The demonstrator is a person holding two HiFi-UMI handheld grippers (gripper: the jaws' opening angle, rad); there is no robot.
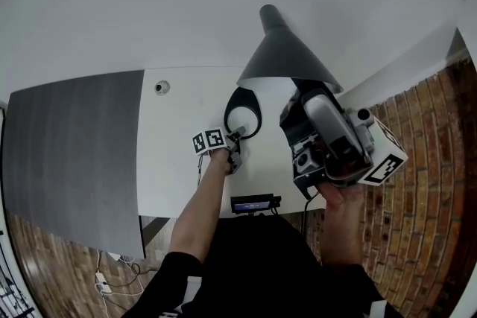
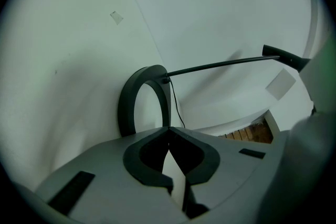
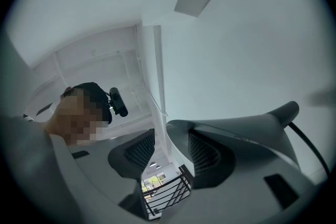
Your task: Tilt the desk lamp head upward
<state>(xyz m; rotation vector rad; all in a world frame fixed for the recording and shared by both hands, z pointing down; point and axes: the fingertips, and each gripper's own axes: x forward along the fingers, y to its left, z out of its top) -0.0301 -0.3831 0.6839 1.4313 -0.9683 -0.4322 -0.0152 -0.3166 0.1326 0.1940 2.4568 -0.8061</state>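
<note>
The lamp has a dark cone head and a ring base on the desk. The left gripper's fingers are pressed together at the base; the right gripper's fingers are spread around the head's rim.

Lamp head: dark grey, matt, smooth.
Lamp base: black ring, matt.
Surface: white, smooth, low sheen.
Panel: dark grey, matt, faintly grained.
Floor: wood blocks, reddish-brown.
Left claw: grey plastic, matt.
Right claw: grey plastic, dark cross-ribbed pads.
Marker cube: white, matt, black printed squares.
Sleeve: black cloth.
</note>
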